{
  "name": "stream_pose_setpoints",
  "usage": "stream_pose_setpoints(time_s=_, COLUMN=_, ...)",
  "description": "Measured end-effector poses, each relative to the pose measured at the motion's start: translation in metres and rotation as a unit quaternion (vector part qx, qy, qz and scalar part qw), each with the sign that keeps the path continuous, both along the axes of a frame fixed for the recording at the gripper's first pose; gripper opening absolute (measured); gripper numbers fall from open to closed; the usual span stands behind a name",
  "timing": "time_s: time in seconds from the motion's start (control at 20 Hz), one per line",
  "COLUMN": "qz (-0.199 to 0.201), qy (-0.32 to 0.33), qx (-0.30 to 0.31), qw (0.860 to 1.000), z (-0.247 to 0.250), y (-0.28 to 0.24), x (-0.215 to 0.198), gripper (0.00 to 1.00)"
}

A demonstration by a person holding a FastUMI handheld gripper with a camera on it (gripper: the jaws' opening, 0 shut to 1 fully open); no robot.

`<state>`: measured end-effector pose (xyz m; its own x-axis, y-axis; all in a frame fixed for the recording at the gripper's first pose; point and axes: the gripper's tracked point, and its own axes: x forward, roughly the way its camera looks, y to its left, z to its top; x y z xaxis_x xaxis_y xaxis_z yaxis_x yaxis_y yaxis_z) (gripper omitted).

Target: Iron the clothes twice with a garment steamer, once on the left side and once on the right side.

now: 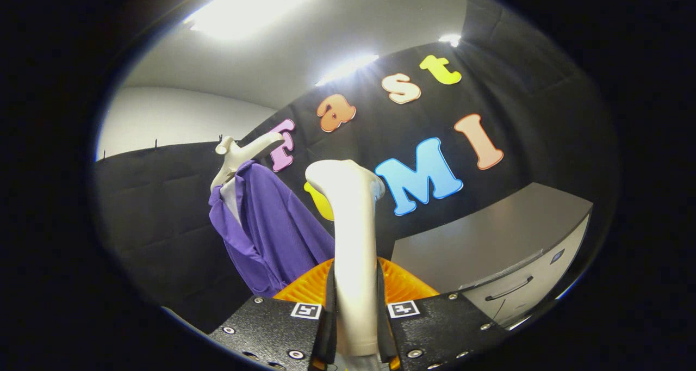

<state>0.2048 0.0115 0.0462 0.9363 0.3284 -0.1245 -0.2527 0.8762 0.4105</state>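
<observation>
the gripper [356, 327] pinched the upright garment steamer [353, 240] handle, with the purple shirt [272, 235] hanging ahead-left of it.

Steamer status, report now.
Claw shut on the steamer handle, head up between the fingers. Purple shirt hanging on its hanger, beyond and to the side, not touching. Grey cabinet on the other side; nothing between steamer and shirt.

One smooth off-white garment steamer handle [353, 262] stands clamped between the two fingers of the single gripper [356, 327]. One purple shirt [277, 235] hangs on one white hanger [242, 156]. One grey cabinet [505, 251] has one drawer handle [508, 289].
</observation>
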Motion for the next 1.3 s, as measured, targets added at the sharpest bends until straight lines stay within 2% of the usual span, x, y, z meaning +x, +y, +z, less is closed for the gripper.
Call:
stream_pose_setpoints(time_s=0.25, qz=-0.033, qy=-0.057, qx=-0.024, qw=0.998, z=0.012, y=0.026, x=-0.037, gripper=0.3)
stream_pose_setpoints(time_s=0.45, qz=-0.059, qy=-0.083, qx=-0.043, qw=0.994, z=0.014, y=0.044, x=-0.038, gripper=0.29)
stream_pose_setpoints(time_s=0.75, qz=-0.037, qy=-0.108, qx=-0.065, qw=0.991, z=0.0, y=0.09, x=-0.048, gripper=0.3)
stream_pose_setpoints(time_s=0.95, qz=-0.017, qy=-0.121, qx=-0.094, qw=0.988, z=-0.02, y=0.107, x=-0.078, gripper=0.3)
stream_pose_setpoints(time_s=1.3, qz=-0.051, qy=-0.11, qx=-0.108, qw=0.987, z=-0.045, y=0.076, x=-0.124, gripper=0.3)
